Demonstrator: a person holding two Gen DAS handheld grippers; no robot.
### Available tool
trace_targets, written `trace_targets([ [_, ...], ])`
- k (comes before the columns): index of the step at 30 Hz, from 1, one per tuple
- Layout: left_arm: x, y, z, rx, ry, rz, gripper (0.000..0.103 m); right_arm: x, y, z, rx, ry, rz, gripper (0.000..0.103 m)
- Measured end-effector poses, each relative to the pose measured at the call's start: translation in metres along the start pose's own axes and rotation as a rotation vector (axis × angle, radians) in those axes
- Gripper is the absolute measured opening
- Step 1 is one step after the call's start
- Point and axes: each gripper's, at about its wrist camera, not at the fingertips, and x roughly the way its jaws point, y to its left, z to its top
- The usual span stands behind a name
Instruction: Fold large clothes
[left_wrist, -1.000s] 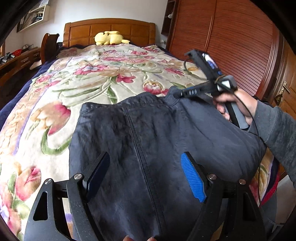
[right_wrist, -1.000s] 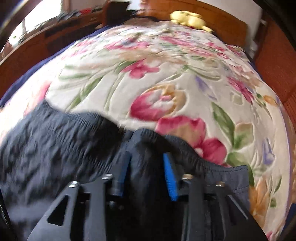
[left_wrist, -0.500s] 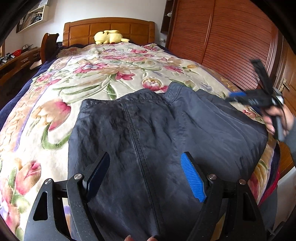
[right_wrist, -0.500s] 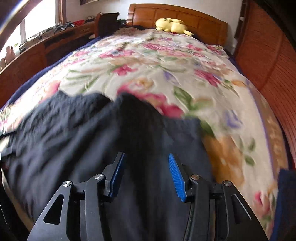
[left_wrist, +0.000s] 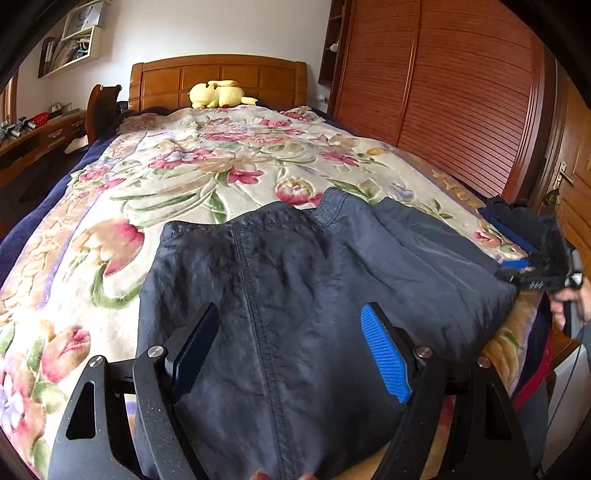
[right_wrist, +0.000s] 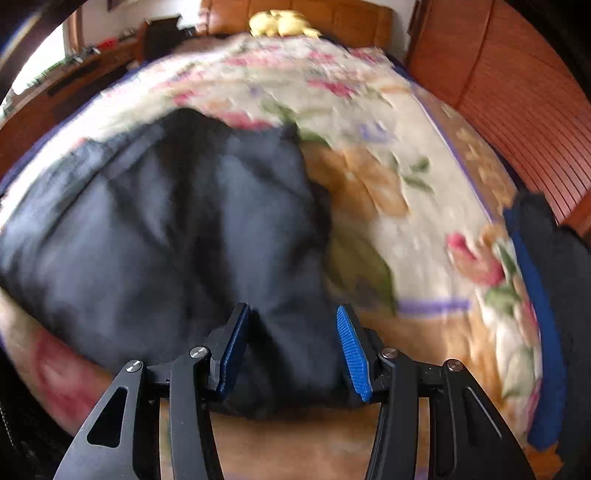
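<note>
A large dark navy garment (left_wrist: 295, 280) lies folded on the near end of the floral bedspread (left_wrist: 207, 173). My left gripper (left_wrist: 291, 332) is open and hovers over the garment's near part, a centre seam running between its jaws. My right gripper (right_wrist: 291, 332) is open over the garment's near right corner (right_wrist: 177, 229), with cloth between the pads but not pinched. The right gripper also shows at the bed's right edge in the left wrist view (left_wrist: 535, 269), held by a hand. The right wrist view is blurred.
A yellow plush toy (left_wrist: 218, 94) lies by the wooden headboard (left_wrist: 218, 79). A slatted wooden wardrobe (left_wrist: 454, 96) stands along the right side. A dark cloth with a blue stripe (right_wrist: 550, 280) lies at the bed's right edge. A desk (left_wrist: 33, 136) is on the left.
My right gripper let go of the garment's far waistband and pulled back to the near right edge of the bed, opening wider. The left gripper stayed in place.
</note>
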Motion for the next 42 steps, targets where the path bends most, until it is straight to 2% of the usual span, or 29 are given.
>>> trace_targets([
  [2,-0.005,-0.008,0.000,0.012,-0.003,-0.004,0.080,0.020,-0.007,-0.013,0.014,0.049,0.003,0.050],
  [5,-0.011,-0.017,-0.001,0.028,-0.004,-0.006,0.080,0.017,-0.017,-0.017,0.091,0.027,0.053,0.051],
  [10,-0.013,-0.031,-0.005,0.042,0.010,-0.023,0.080,0.005,-0.018,-0.020,0.104,0.005,0.008,0.068],
  [12,-0.011,-0.037,-0.008,0.050,0.021,-0.023,0.080,0.000,-0.024,-0.024,0.152,-0.021,0.027,0.073],
  [15,-0.006,-0.045,-0.012,0.064,0.042,-0.031,0.080,-0.006,-0.028,-0.029,0.182,-0.051,0.049,0.076],
  [22,0.008,-0.059,-0.016,0.081,0.084,-0.054,0.080,0.001,-0.023,-0.029,0.188,-0.038,0.052,0.077],
  [32,0.025,-0.068,-0.025,0.090,0.127,-0.067,0.080,0.020,-0.029,-0.035,0.237,-0.027,0.099,0.077],
  [42,0.031,-0.088,-0.006,0.078,0.105,-0.124,0.080,0.024,-0.028,-0.040,0.260,-0.046,0.111,0.078],
])
